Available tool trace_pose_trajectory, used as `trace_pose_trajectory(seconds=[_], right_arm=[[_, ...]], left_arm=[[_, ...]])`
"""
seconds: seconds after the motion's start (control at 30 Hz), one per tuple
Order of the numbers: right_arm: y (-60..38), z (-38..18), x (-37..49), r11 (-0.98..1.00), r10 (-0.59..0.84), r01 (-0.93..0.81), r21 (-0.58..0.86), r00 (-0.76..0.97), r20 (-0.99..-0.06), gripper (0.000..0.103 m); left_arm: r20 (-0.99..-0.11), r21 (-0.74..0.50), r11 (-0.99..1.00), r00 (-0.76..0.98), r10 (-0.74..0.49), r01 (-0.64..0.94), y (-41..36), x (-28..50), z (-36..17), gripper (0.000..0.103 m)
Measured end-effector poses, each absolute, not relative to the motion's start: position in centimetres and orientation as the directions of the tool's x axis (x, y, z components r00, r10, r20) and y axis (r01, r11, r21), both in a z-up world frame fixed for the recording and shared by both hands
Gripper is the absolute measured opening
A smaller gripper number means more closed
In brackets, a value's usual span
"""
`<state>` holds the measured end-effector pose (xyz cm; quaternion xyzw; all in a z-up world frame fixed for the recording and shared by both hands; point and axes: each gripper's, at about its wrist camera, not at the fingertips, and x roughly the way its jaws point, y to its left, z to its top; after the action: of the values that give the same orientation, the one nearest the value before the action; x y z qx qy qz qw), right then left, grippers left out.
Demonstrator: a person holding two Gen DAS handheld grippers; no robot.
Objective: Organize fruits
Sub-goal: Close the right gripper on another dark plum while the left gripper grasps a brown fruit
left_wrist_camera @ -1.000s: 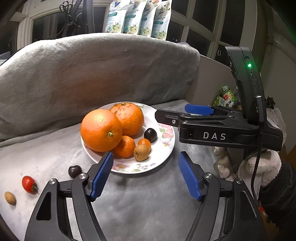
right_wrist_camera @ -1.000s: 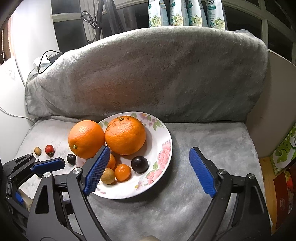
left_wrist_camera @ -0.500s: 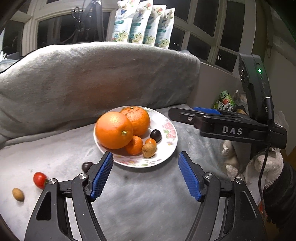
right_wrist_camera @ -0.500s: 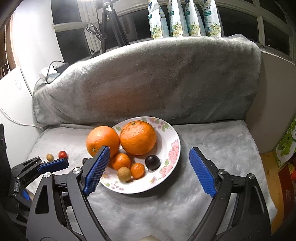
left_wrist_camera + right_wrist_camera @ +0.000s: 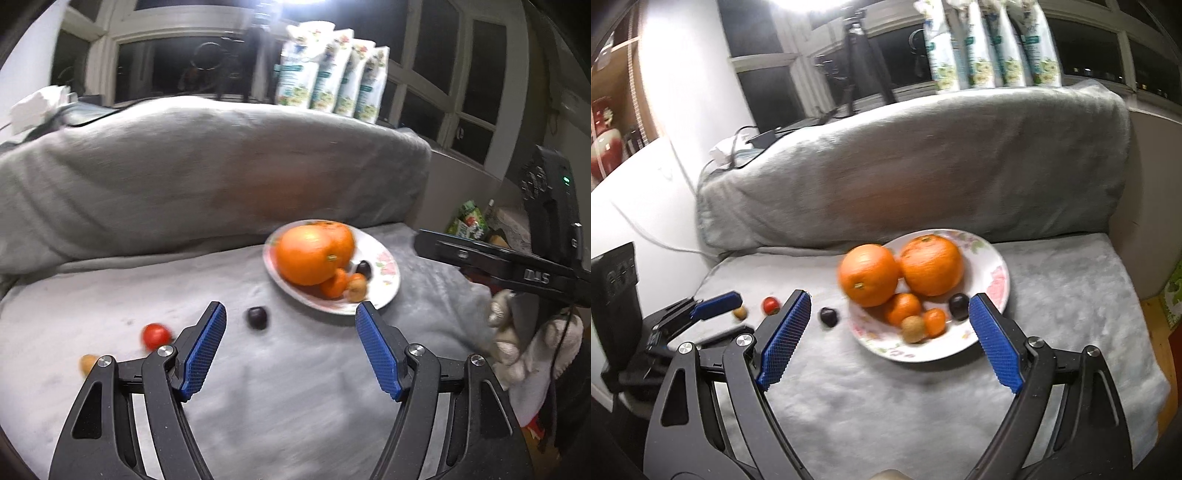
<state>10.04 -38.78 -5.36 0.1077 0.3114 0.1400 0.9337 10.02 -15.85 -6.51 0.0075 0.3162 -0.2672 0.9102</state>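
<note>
A white floral plate [image 5: 999, 275] [image 5: 388, 271] on the grey blanket holds two large oranges [image 5: 870, 275] [image 5: 931, 266], two small mandarins [image 5: 903, 308], a brown fruit [image 5: 913, 328] and a dark plum [image 5: 958, 306]. Left of the plate on the blanket lie a dark plum [image 5: 257, 317] [image 5: 828, 316], a red cherry tomato [image 5: 156, 335] [image 5: 771, 305] and a small tan fruit [image 5: 87, 363] [image 5: 740, 312]. My left gripper [image 5: 291, 349] is open and empty, back from the loose plum. My right gripper [image 5: 890, 336] is open and empty in front of the plate.
A grey blanket-covered cushion [image 5: 207, 173] rises behind the plate. Several white pouches [image 5: 332, 88] stand on the window sill. The right gripper body and a gloved hand [image 5: 532, 343] are at the right of the left wrist view. A floor edge [image 5: 1156, 314] drops off right.
Both grippers have drawn back and up from the plate. The left view has swung left, bringing the loose plum, tomato and tan fruit nearer the centre. Both stay open.
</note>
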Motion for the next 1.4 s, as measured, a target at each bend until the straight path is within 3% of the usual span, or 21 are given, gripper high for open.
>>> trace_pose_trajectory(seconds=[0.57, 0.77, 0.9, 1.0, 1.13, 1.4], right_arm=[[-29.4, -8.2, 9.9, 0.905, 0.422, -0.359, 0.230, 0.670, -0.611, 0.089], [-27.9, -10.1, 11.5, 0.902, 0.427, -0.351, 0.253, 0.625, -0.653, 0.073], [-27.0, -11.0, 12.1, 0.892, 0.447, -0.359, 0.276, 0.598, -0.666, 0.070], [-26.2, -11.2, 12.4, 0.882, 0.462, -0.378, 0.280, 0.578, -0.673, 0.061], [-24.7, -11.4, 12.4, 0.866, 0.486, -0.409, 0.287, 0.554, -0.676, 0.060], [-21.0, -11.7, 12.3, 0.825, 0.524, -0.497, 0.269, 0.497, -0.692, 0.050]], left_arm=[[-0.608, -0.176, 0.934, 0.712, -0.352, 0.311, -5.1, 9.9, -8.9, 0.073], [-0.618, -0.198, 0.942, 0.712, -0.334, 0.269, -3.0, 10.1, -10.1, 0.073], [-0.627, -0.213, 0.944, 0.706, -0.329, 0.250, -2.1, 10.7, -10.9, 0.073], [-0.639, -0.225, 0.945, 0.697, -0.326, 0.236, -1.5, 11.4, -11.6, 0.072], [-0.648, -0.245, 0.942, 0.684, -0.336, 0.230, -0.8, 12.2, -12.2, 0.072], [-0.673, -0.268, 0.934, 0.648, -0.356, 0.234, -0.7, 14.1, -13.4, 0.060]])
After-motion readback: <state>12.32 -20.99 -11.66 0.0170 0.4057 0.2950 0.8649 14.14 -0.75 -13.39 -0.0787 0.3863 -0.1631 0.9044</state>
